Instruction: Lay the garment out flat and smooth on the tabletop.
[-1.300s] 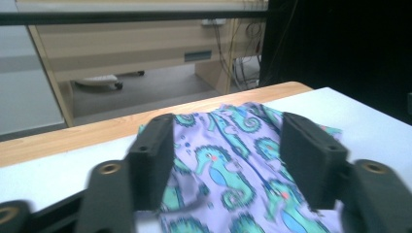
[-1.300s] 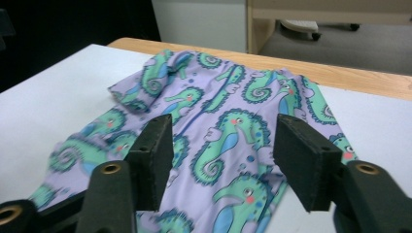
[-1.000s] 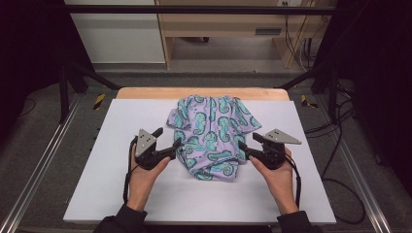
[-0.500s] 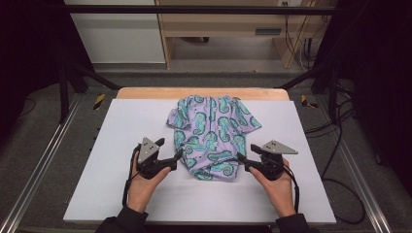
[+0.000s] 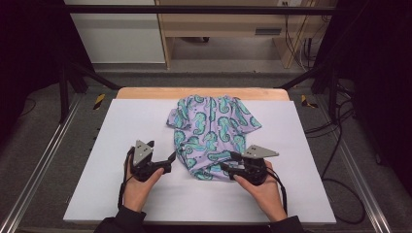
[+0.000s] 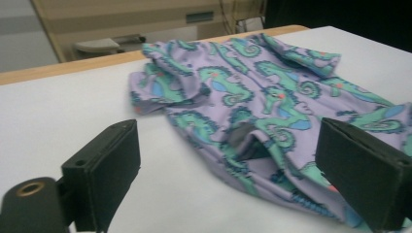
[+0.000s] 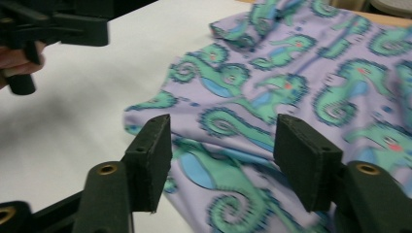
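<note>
- A lilac fabric garment printed with teal seahorses (image 5: pixel 214 133) lies rumpled in the middle of the white-topped table (image 5: pixel 121 126) — its far part reaches toward the table's bare wooden back edge (image 5: pixel 145 92), its near part bunches into folds.
- The left tongs (image 5: pixel 171 158) sit just beside the garment's near left edge, held low over the table by the person's left hand (image 5: pixel 138 182). In the left gripper view the tongs (image 6: pixel 228 179) stand wide apart, with white table and the cloth's folded edge (image 6: pixel 248 141) between them; they grip nothing.
- The right tongs (image 5: pixel 228 162) are over the garment's near right part, held by the right hand (image 5: pixel 260 187). In the right gripper view they (image 7: pixel 223 160) are open — a fold of the seahorse cloth (image 7: pixel 233 141) lies between the two black pads; whether either pad touches the cloth I cannot tell.
- Each of the tongs carries a grey three-cornered plate (image 5: pixel 143 148), and a black cable trails back along each wrist.
- The right gripper view also catches the left tongs (image 7: pixel 77 24) farther off, above the bare table.
</note>
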### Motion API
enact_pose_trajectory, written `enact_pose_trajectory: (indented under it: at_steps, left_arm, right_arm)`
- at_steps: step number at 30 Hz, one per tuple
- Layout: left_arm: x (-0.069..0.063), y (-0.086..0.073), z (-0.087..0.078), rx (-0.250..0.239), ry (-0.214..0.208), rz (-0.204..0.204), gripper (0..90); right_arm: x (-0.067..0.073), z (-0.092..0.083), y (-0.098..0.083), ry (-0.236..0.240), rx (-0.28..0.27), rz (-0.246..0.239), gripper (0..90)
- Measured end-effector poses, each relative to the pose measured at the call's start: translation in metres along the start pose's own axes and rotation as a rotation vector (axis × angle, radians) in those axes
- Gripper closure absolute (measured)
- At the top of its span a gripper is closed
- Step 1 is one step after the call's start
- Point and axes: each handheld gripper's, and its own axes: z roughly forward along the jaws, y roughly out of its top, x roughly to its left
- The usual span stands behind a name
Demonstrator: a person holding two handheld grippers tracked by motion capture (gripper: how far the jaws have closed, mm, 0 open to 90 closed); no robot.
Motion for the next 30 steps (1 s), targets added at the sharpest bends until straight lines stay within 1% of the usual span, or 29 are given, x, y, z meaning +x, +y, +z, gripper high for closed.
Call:
enact_pose_trajectory:
  at_steps: [2, 4, 5, 6, 9, 10, 11, 12, 14, 16, 18, 20, 21, 23, 25, 26, 28, 30]
  left_arm:
    - [0.005, -0.005, -0.006, -0.002, 0.015, -0.001, 6.3]
    - [0.009, -0.011, -0.015, -0.011, 0.034, 0.003, 6.4]
    - [0.011, -0.014, -0.018, -0.014, 0.042, -0.002, 6.5]
    - [0.013, -0.018, -0.021, -0.017, 0.041, -0.009, 6.5]
    - [0.021, -0.025, -0.024, -0.024, 0.045, -0.037, 6.5]
    - [0.024, -0.025, -0.024, -0.030, 0.054, -0.052, 6.8]
    - [0.025, -0.025, -0.024, -0.037, 0.061, -0.058, 7.5]
    - [0.027, -0.025, -0.024, -0.044, 0.064, -0.066, 7.8]
    - [0.030, -0.026, -0.026, -0.051, 0.073, -0.077, 8.7]
    - [0.031, -0.026, -0.027, -0.053, 0.079, -0.084, 9.1]
    - [0.032, -0.026, -0.027, -0.052, 0.079, -0.087, 9.4]
    - [0.032, -0.026, -0.026, -0.050, 0.077, -0.087, 9.5]
    - [0.032, -0.026, -0.026, -0.050, 0.076, -0.086, 9.6]
    - [0.032, -0.026, -0.026, -0.051, 0.076, -0.085, 9.7]
    - [0.032, -0.026, -0.026, -0.051, 0.075, -0.086, 9.8]
    - [0.032, -0.027, -0.026, -0.050, 0.076, -0.086, 9.9]
    - [0.033, -0.027, -0.026, -0.048, 0.080, -0.087, 10.2]
    - [0.033, -0.027, -0.027, -0.048, 0.081, -0.089, 10.5]
  right_arm:
    - [0.010, 0.006, 0.004, 0.021, 0.009, -0.026, 34.8]
    - [0.019, 0.014, 0.008, 0.028, 0.023, -0.053, 33.1]
    - [0.023, 0.017, 0.010, 0.035, 0.024, -0.062, 32.9]
    - [0.027, 0.022, 0.012, 0.044, 0.027, -0.068, 32.9]
    - [0.040, 0.038, 0.018, 0.059, 0.048, -0.093, 33.0]
    - [0.044, 0.044, 0.020, 0.052, 0.063, -0.114, 33.3]
    - [0.049, 0.052, 0.023, 0.042, 0.073, -0.136, 34.2]
    - [0.051, 0.057, 0.024, 0.037, 0.080, -0.148, 34.3]
    - [0.057, 0.070, 0.027, 0.036, 0.113, -0.172, 33.9]
    - [0.061, 0.080, 0.025, 0.035, 0.143, -0.189, 33.6]
    - [0.064, 0.088, 0.022, 0.024, 0.179, -0.221, 32.0]
    - [0.067, 0.094, 0.018, 0.007, 0.227, -0.248, 30.4]
    - [0.068, 0.096, 0.016, -0.010, 0.241, -0.265, 30.5]
    - [0.068, 0.097, 0.013, -0.053, 0.269, -0.315, 31.7]
    - [0.069, 0.098, 0.011, -0.059, 0.288, -0.336, 31.9]
    - [0.070, 0.099, 0.010, -0.064, 0.308, -0.358, 32.7]
    - [0.072, 0.098, 0.009, -0.069, 0.312, -0.380, 37.3]
    - [0.072, 0.096, 0.009, -0.074, 0.318, -0.381, 48.1]
